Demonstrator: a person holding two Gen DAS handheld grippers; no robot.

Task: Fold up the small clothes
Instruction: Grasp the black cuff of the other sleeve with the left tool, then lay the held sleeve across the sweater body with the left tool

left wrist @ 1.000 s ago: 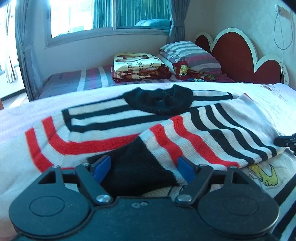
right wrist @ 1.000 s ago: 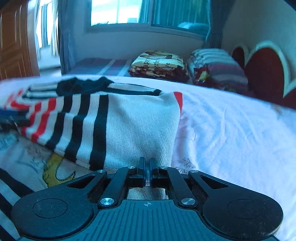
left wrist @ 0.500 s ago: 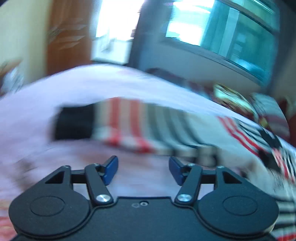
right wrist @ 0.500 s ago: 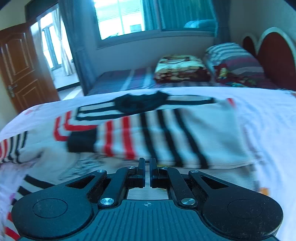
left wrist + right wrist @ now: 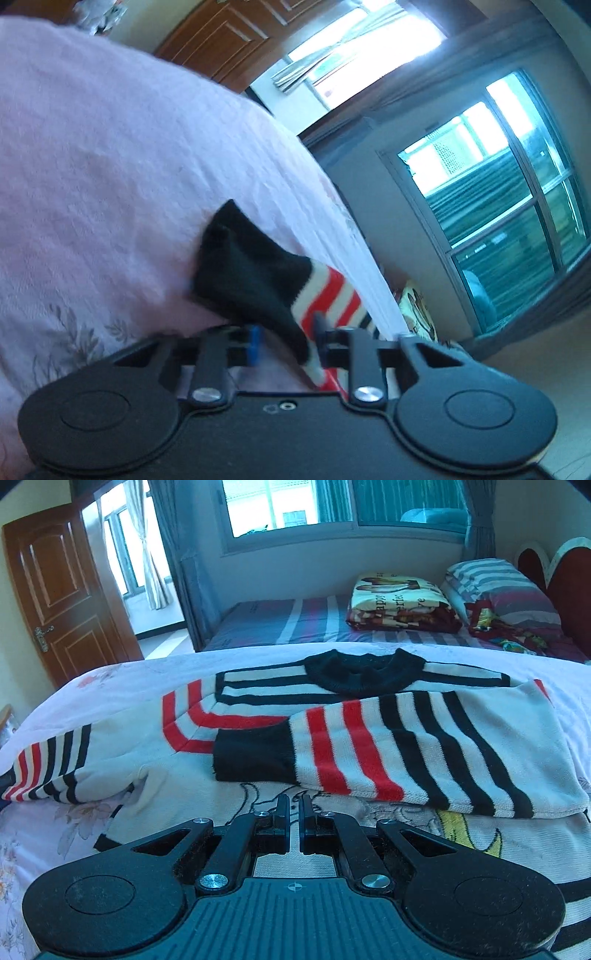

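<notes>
The left tongs have been swung to the far sleeve, spread around its cuff, not yet closed; right tongs nearly shut, empty; sweater on bed; closing, then folding across, seems due.

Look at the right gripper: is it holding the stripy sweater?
No, the right gripper has its jaws nearly together with nothing between them, and the striped sweater lies on the bed beyond its fingertips.
</notes>
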